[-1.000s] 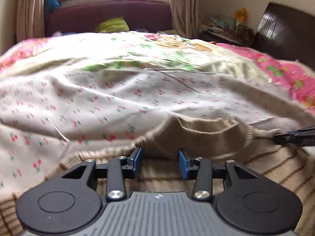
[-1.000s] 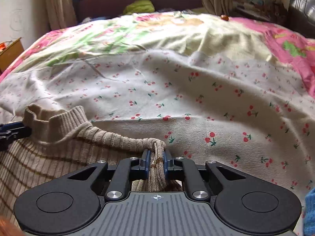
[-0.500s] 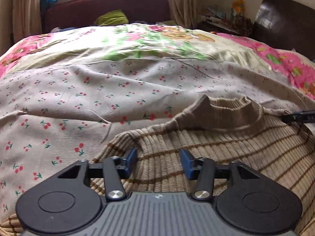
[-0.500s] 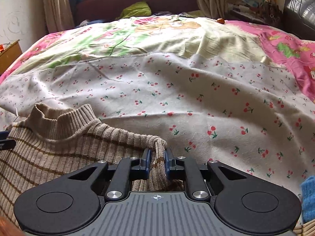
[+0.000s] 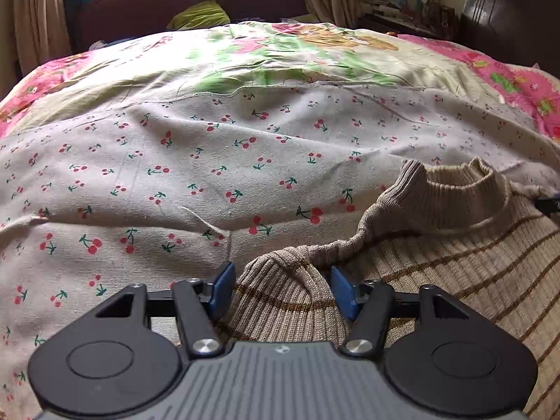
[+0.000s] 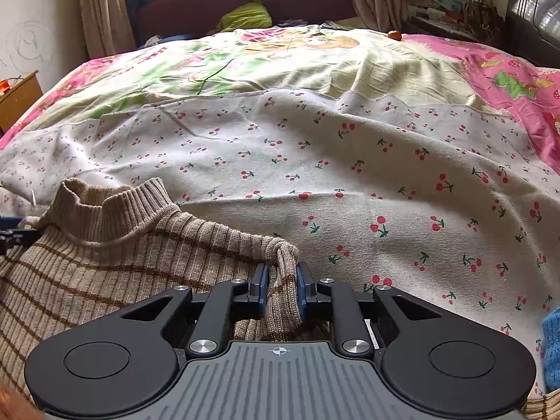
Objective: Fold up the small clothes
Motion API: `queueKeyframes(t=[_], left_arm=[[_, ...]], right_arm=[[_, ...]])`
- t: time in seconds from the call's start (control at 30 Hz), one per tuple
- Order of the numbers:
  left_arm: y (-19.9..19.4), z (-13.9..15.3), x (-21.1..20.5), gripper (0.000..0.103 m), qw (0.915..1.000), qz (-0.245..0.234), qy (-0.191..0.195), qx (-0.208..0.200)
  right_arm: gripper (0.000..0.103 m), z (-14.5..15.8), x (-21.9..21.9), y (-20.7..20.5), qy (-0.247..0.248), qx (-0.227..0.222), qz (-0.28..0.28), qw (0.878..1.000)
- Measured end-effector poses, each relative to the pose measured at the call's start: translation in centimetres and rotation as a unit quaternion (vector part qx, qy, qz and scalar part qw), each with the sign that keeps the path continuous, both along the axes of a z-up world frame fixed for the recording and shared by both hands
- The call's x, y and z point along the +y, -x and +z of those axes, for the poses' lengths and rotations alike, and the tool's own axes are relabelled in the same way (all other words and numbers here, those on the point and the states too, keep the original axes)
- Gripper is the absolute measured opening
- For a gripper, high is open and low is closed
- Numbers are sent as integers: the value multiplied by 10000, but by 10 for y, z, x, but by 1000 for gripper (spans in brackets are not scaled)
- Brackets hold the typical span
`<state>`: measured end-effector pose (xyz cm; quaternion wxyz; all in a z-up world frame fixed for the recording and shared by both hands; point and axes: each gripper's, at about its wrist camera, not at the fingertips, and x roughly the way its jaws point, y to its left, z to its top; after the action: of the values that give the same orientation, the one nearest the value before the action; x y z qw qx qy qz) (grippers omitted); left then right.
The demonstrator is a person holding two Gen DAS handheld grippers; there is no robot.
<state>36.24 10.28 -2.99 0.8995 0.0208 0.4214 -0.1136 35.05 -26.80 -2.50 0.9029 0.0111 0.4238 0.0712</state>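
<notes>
Jaws of both grippers straddle sweater on cherry-print sheet.

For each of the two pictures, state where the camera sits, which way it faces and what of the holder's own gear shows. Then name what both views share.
Left wrist: sits on the left gripper, faces forward and down across the bed; its closing fingers straddle the sweater shoulder.
Right wrist: sits on the right gripper, same heading; it pinches the other shoulder.
Shared: sweater collar, cherry-print sheet.
</notes>
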Motion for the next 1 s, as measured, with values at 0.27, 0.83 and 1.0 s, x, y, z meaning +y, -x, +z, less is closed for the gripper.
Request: queueKeyframes(t=[0.27,0.83,1.0], left_arm=[[9,13,3,35,9973,443,-336,-480],[61,42,-32,41,9897,785,-485,-1091],[89,43,-87,41,9930,74,-440,-1096]], right_arm=[[7,18,2,-3,364,-369,-312,9982],[17,49,-63,111,-192,-821,-1335,9874],[20,52,-136,171,-738,-716,-2423,9647]])
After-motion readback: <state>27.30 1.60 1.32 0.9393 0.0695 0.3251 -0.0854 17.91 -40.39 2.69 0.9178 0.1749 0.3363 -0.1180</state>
